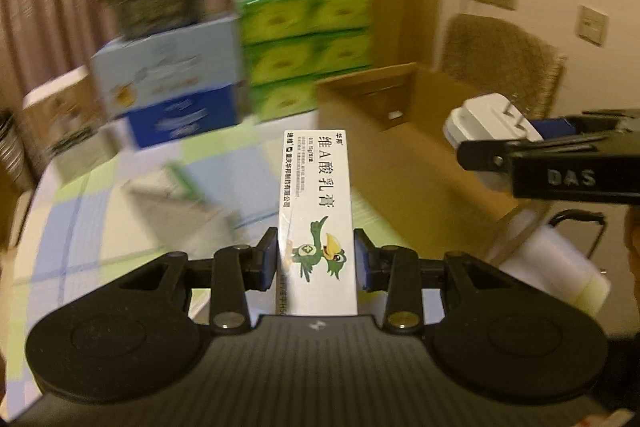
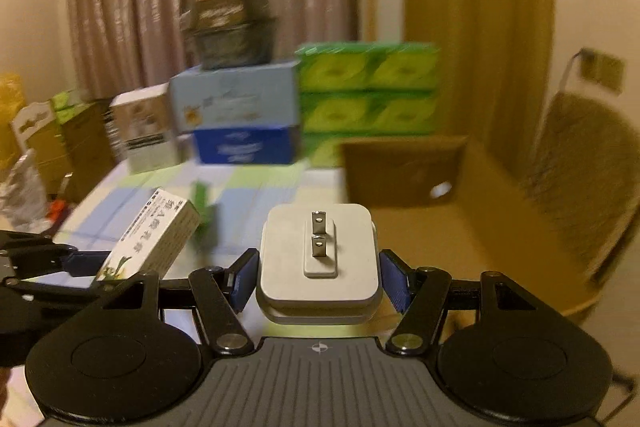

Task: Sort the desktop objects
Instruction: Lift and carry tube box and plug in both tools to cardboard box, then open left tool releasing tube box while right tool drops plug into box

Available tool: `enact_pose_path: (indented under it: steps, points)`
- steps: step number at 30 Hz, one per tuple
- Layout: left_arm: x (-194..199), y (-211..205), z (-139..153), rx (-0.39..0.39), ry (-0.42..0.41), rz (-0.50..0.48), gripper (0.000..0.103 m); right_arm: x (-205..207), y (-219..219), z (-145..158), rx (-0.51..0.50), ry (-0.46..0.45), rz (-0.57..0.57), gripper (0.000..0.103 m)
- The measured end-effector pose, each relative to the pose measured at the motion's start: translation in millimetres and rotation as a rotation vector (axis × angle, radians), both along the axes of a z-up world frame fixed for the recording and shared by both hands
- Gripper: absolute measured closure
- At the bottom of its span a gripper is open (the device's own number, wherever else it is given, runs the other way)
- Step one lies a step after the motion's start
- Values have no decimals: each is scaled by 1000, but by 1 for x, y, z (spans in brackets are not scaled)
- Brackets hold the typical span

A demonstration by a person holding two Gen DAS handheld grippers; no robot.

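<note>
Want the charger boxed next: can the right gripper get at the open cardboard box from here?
Probably yes. The right gripper, shut on the white charger, faces the open cardboard box just ahead, with nothing between them.

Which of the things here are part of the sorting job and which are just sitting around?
Job:
- ointment box, clamped in left gripper
- white plug adapter, clamped in right gripper
- open cardboard box

Lying about:
- green tissue packs
- blue cartons
- chair
</note>
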State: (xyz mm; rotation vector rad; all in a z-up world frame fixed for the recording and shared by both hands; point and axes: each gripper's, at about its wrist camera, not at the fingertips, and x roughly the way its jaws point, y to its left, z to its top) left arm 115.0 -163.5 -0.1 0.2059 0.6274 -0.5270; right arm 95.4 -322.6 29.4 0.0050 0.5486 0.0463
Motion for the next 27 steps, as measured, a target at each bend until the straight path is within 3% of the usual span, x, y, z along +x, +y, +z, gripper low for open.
enact_pose_path:
  steps: [8,14,21,27]
  points:
    - [32,-98,8,-86,84,-104,70,17,-95,-4,-13,51,-129,42]
    - [59,-146,-9,-85,130,-135,70,26,-126,-14,3,71,-143,42]
    - [73,-162,-28,-67,169,-151,70,41,-138,-27,29,89,-149,42]
    - [74,-148,-21,-85,138,-118,68,42,-136,-30,38,96,-136,42]
